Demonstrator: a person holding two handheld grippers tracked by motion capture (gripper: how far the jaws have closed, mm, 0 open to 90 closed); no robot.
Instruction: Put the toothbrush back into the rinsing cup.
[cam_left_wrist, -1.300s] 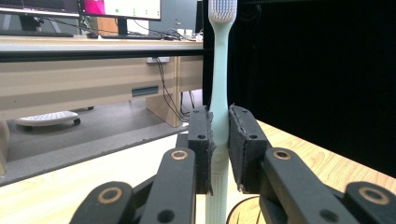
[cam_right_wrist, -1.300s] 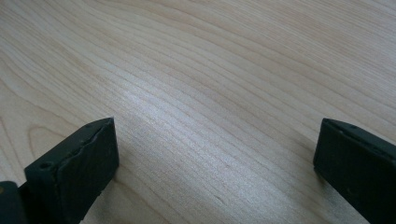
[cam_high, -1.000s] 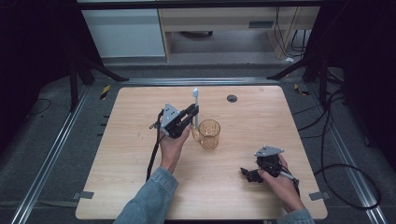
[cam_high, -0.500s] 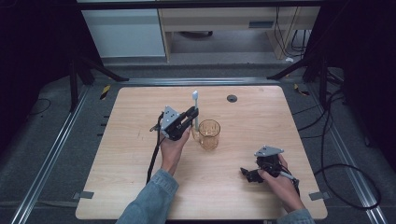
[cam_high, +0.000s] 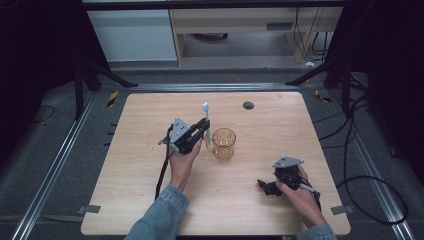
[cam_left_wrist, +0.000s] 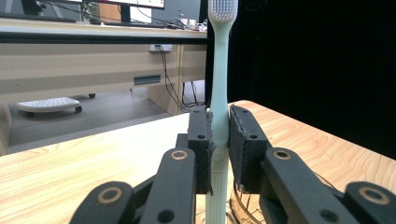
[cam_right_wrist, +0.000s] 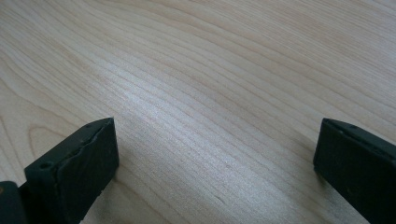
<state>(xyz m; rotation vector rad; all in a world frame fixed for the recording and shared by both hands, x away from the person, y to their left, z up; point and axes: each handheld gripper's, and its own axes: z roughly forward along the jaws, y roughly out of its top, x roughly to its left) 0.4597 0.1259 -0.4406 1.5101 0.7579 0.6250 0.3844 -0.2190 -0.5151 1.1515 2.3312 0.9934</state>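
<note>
amber glass cup (cam_high: 223, 144) standing empty, toothbrush (cam_left_wrist: 219, 93) clamped upright in left tongs (cam_left_wrist: 218, 140)

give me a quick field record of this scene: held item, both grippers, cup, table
held item: toothbrush, pale green, upright, bristle head on top
left gripper: shut on the toothbrush handle, just left of the cup
right gripper: open, nothing between the jaws, low over the table near the right front
cup: clear amber glass, upright near table centre
table: light wood; small dark round thing near the far edge
</note>
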